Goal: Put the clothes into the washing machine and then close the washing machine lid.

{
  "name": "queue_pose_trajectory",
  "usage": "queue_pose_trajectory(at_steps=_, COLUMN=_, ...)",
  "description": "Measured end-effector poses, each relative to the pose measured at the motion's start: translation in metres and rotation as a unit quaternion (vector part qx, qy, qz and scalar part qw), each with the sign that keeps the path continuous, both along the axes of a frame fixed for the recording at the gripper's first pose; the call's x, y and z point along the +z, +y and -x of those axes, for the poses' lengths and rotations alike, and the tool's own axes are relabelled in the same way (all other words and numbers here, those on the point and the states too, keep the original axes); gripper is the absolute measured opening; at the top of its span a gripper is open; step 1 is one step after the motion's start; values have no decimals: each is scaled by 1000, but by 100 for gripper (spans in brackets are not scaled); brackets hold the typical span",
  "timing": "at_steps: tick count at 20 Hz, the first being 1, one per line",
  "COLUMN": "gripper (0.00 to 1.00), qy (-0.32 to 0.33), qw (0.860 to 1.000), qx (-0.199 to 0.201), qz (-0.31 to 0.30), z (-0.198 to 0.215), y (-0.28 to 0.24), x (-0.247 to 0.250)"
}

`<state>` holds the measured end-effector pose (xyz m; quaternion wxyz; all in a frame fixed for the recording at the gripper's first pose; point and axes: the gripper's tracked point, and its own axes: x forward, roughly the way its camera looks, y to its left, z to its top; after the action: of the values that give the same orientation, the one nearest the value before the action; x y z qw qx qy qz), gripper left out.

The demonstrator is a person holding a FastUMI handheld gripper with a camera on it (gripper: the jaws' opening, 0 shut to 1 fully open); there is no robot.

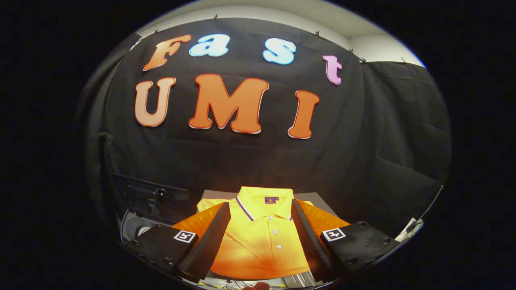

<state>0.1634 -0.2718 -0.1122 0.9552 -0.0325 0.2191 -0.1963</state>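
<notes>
Gripper (261,225) fingers spread wide, pinching nothing — folded yellow polo shirt (262,241) lies flat betw. them, collar pointing away. Washing machine (139,225) w/ raised dark lid (149,195) sits left of shirt.

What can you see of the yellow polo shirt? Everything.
The yellow polo shirt lies folded flat, front up, on a grey surface: knit-looking fabric, collar with dark and white trim, small label inside the neck, buttoned placket with pale buttons. It sits between and just ahead of the gripper, whose open fingers flank it without clearly pressing.
</notes>
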Motion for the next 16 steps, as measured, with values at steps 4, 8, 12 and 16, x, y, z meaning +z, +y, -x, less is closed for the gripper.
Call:
queue_pose_trajectory(at_steps=4, gripper=98, qy=42, qw=998, qx=-2, qz=-54, z=-29, y=-14, x=-51)
queue_pose_trajectory(at_steps=8, gripper=98, qy=81, qw=994, qx=-22, qz=-66, z=-32, y=-39, x=-79)
queue_pose_trajectory(at_steps=12, gripper=98, qy=124, qw=989, qx=-32, qz=-70, z=-35, y=-58, x=-98)
queue_pose_trajectory(at_steps=16, gripper=99, qy=152, qw=984, qx=-34, qz=-86, z=-37, y=-62, x=-114)
